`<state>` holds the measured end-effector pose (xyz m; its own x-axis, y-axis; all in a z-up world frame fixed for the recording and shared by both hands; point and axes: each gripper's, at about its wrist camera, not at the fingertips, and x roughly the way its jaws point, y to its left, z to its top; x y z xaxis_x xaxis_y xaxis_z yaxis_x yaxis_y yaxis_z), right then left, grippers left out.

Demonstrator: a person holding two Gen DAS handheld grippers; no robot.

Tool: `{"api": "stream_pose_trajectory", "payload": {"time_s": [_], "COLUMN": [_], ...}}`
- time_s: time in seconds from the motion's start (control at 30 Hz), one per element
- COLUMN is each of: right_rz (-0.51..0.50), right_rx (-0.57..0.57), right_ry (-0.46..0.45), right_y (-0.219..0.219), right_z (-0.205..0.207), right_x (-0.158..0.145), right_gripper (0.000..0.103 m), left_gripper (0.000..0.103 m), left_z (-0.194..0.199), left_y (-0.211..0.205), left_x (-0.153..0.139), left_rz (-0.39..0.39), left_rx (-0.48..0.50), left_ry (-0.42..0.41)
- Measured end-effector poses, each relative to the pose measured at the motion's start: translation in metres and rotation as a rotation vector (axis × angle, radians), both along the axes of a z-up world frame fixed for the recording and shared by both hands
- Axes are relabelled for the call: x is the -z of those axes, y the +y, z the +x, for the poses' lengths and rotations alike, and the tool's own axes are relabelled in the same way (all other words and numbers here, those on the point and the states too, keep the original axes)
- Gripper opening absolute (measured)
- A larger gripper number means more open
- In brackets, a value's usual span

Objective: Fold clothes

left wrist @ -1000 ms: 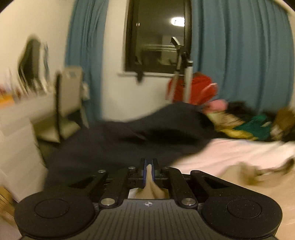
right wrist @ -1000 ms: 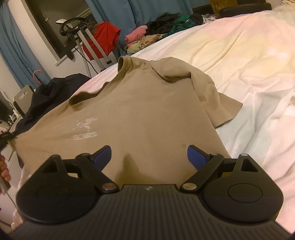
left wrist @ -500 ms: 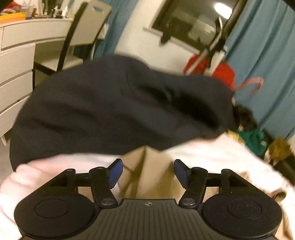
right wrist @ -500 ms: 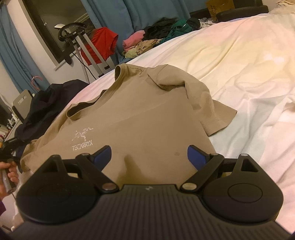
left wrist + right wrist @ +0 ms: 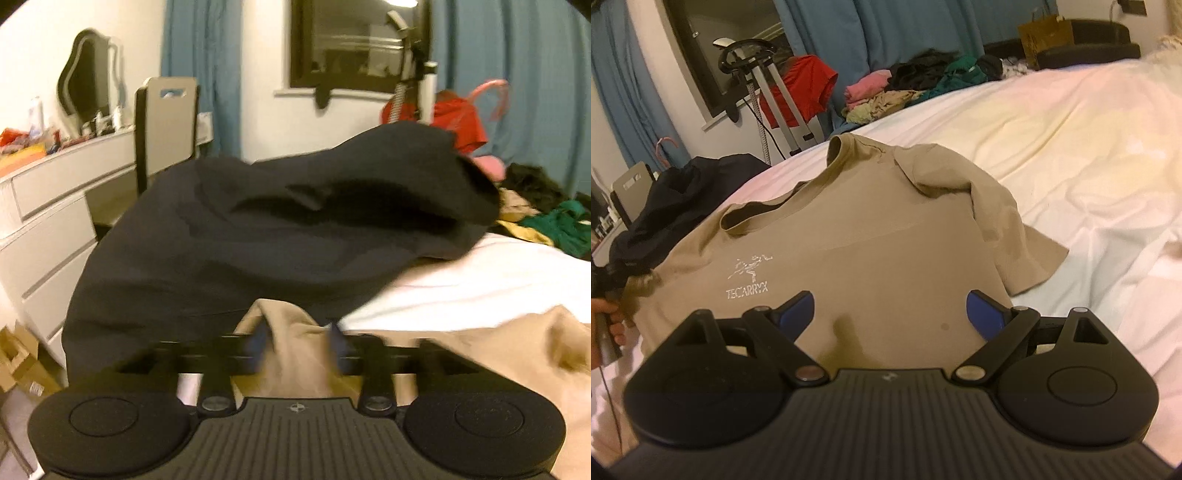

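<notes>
A tan T-shirt with a white logo lies face up on the white bed, neck toward the far side. My right gripper hovers open over the shirt's lower part, nothing between its blue pads. In the left wrist view my left gripper is blurred by motion. Its jaws are closing, and a bunched fold of the tan sleeve stands between them. In the right wrist view that gripper sits at the shirt's left sleeve, with a person's hand below it.
A black garment is heaped at the bed's edge just past the sleeve. Beyond it stand a white dresser and a chair. A steamer stand with a red garment and a pile of clothes lie beyond the bed.
My left gripper, shut on tan fabric a second ago, has opened and sunk toward the bed. The shirt has settled flatter, its logo now clear. The right gripper stayed put.
</notes>
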<state>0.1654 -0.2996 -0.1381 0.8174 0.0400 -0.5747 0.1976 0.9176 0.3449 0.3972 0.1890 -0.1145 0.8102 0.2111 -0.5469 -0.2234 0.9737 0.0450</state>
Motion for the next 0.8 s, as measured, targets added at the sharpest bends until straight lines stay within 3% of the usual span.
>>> {"api": "stream_pose_trajectory", "payload": {"time_s": [0.17, 0.23, 0.47, 0.63, 0.8], "right_rz": [-0.052, -0.072, -0.131, -0.153, -0.018], "right_rx": [-0.022, -0.026, -0.066, -0.076, -0.036], "right_ry": [-0.05, -0.074, -0.167, -0.198, -0.226], "right_y": [0.006, 0.007, 0.01, 0.006, -0.023], "right_z": [-0.008, -0.014, -0.041, -0.067, -0.096], "right_x": [-0.012, -0.018, -0.046, -0.061, -0.075], "right_gripper": [0.091, 0.091, 0.091, 0.091, 0.091], "left_gripper": [0.065, 0.076, 0.081, 0.09, 0.097], "left_z": [-0.055, -0.091, -0.218, -0.282, -0.319], "left_y": [-0.03, -0.049, -0.124, -0.163, -0.175], "left_x": [-0.03, -0.043, -0.083, -0.093, -0.076], "left_rz": [-0.019, -0.015, -0.008, -0.042, -0.099], "left_rx": [0.089, 0.119, 0.323, 0.411, 0.416], "left_ry": [-0.016, -0.037, -0.143, -0.183, -0.16]}}
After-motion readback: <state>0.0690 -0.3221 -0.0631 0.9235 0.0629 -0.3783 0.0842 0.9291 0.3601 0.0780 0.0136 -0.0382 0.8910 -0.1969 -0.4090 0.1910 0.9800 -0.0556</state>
